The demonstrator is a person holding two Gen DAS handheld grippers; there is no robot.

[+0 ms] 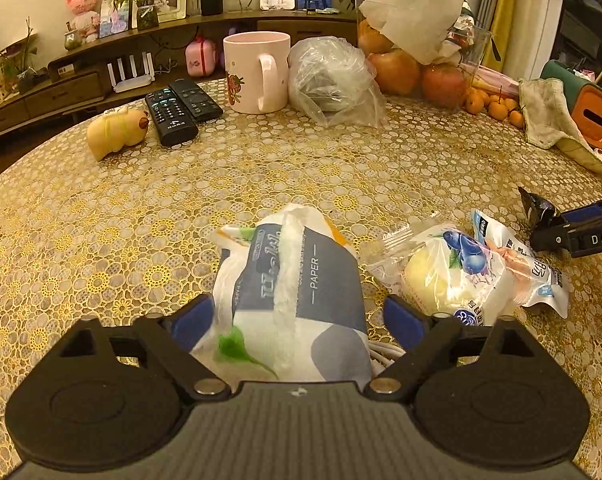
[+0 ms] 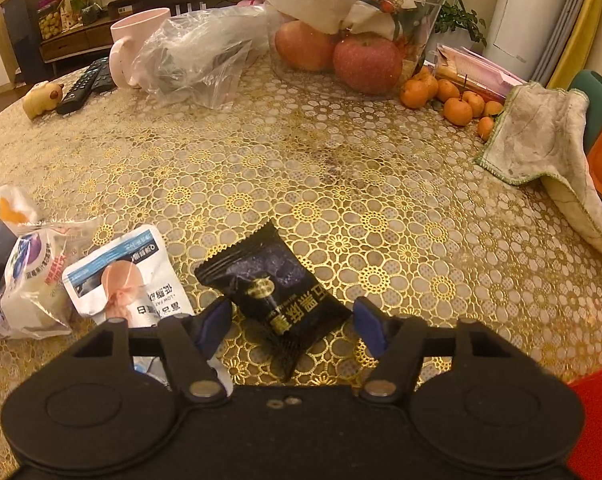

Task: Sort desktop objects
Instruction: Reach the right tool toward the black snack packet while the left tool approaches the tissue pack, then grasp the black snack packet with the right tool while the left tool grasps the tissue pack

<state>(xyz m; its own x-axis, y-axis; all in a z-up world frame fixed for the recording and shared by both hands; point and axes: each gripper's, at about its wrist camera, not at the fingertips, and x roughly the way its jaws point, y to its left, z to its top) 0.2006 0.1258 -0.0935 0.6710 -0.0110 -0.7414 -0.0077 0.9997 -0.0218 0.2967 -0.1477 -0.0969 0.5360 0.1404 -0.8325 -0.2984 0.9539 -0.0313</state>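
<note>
Gold floral tablecloth, L jaws spread round tissue pack, maybe touching, R jaws spread astride black sachet.

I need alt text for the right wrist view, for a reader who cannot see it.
The right gripper hangs open around a black snack packet lying on a gold floral tablecloth. White snack packets lie to its left; apples, tangerines and a pink mug stand behind.

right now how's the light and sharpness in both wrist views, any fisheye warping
Left wrist view: warm amber light, the table edge bows into a curve, the tissue pack between the claw's pads is sharp. Right wrist view: same orange cast, soft glare on the black snack packet, shelves at the top bend and look softer.
</note>
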